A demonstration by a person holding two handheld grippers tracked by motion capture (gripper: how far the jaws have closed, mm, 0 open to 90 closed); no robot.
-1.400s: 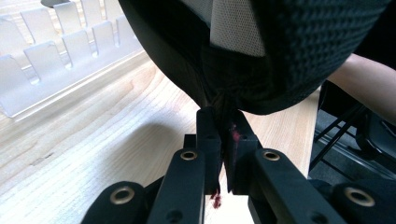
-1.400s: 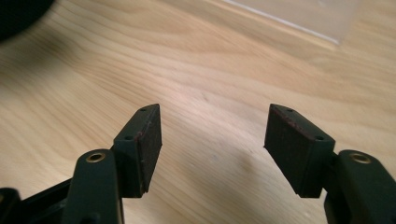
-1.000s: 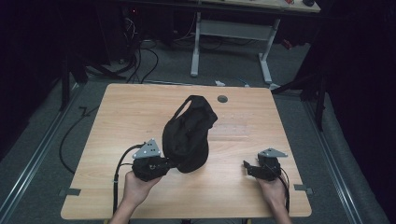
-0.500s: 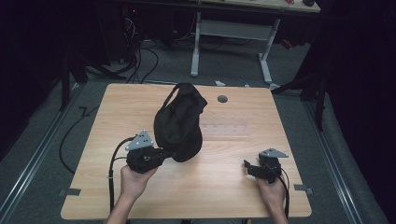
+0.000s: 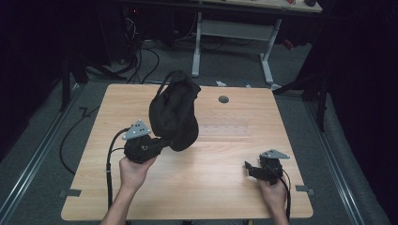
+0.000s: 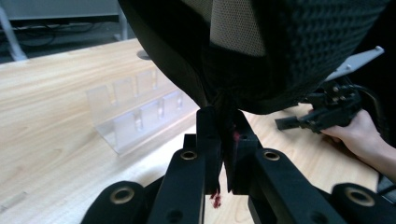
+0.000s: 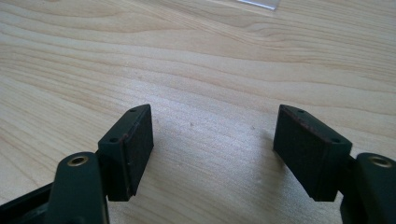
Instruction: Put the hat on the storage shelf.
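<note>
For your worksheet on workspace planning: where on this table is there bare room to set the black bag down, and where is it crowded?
Bare wood lies between the left gripper and right gripper, and along the table edge left of the black bag. The middle is crowded: a clear rack sits beside the bag.

bag (image 6: 261, 51): top cut off by frame edge | clear rack (image 5: 225, 131): partly hidden behind bag
</note>
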